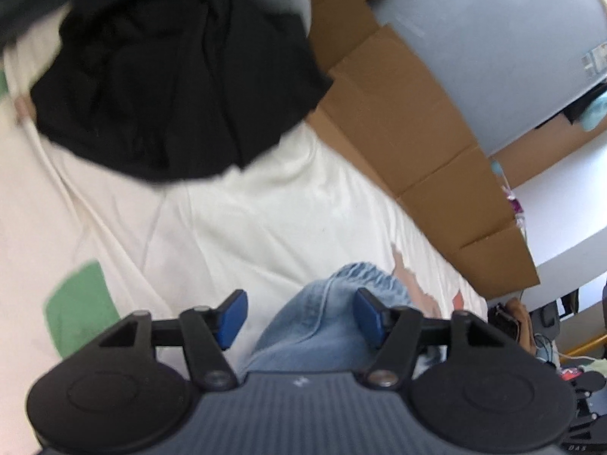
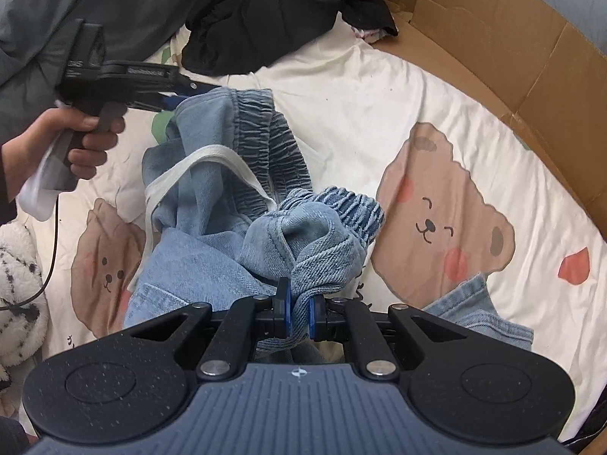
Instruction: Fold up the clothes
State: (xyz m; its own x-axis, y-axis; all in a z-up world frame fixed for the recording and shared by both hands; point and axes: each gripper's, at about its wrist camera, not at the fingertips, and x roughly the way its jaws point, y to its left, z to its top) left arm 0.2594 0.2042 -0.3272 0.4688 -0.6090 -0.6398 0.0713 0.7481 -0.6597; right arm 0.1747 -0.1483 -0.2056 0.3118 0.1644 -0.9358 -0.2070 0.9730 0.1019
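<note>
Light-blue jeans [image 2: 235, 204] lie bunched on the bed's cream bear-print sheet [image 2: 379, 106], waistband twd the far side. R claw [image 2: 299, 313] is clamped tight on a fold of denim at the near edge of the heap. L claw [image 1: 299, 316] has its blue pads spread wide w/ denim betw them, not pinched; in the right wrist view a hand [image 2: 81, 140] holds it at the far left of the jeans. Black garment [image 1: 170, 87] sits farther back, cardboard box [image 2: 512, 57] on the right.
</note>
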